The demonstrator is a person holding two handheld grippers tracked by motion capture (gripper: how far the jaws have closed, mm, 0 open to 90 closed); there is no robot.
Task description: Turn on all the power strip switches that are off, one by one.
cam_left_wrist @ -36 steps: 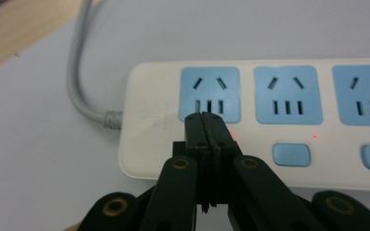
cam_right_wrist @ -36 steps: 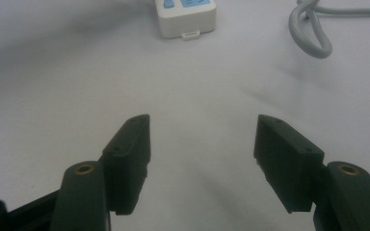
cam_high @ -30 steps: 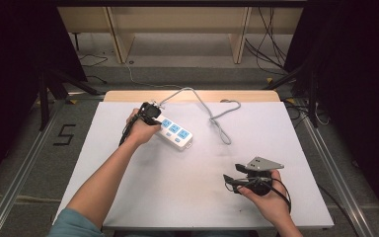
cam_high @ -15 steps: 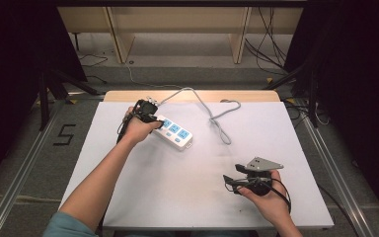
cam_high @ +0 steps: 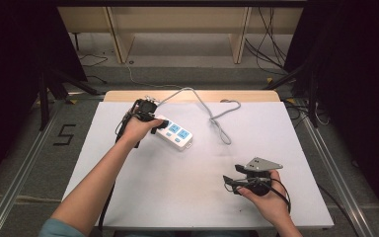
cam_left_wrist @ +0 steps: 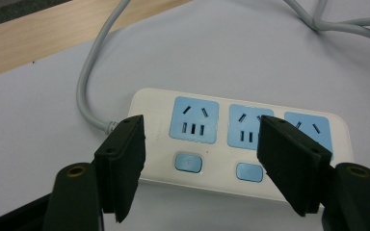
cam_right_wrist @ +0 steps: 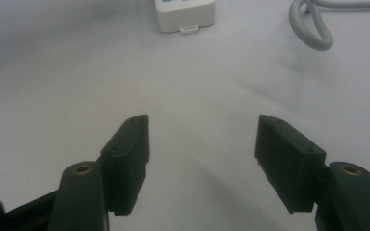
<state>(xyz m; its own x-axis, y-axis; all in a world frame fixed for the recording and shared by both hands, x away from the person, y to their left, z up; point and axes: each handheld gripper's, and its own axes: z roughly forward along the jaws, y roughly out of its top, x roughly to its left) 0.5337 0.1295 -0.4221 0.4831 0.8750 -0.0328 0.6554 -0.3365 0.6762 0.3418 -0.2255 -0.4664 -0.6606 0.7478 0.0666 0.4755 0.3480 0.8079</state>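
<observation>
A white power strip [cam_high: 175, 133] with three blue sockets lies at the table's back left, and its grey cable [cam_high: 217, 116] loops to the right. My left gripper [cam_high: 157, 124] hovers at the strip's cable end. In the left gripper view the jaws of the left gripper [cam_left_wrist: 200, 126] stand apart over the strip [cam_left_wrist: 195, 120], having just been opening, and the pads press on nothing. My right gripper [cam_high: 228, 181] rests open near the front right. Its jaws [cam_right_wrist: 202, 122] point toward the strip's far end [cam_right_wrist: 185, 14] with bare table between them.
The white tabletop [cam_high: 168, 187] has a wooden strip [cam_high: 128, 95] along its far edge. The cable [cam_left_wrist: 89, 77] curls off that way, and a loop of it [cam_right_wrist: 313, 29] lies ahead of the right gripper. Floor and shelving lie beyond.
My left hand has shifted slightly at the strip's cable end. The right hand and the strip have stayed put.
</observation>
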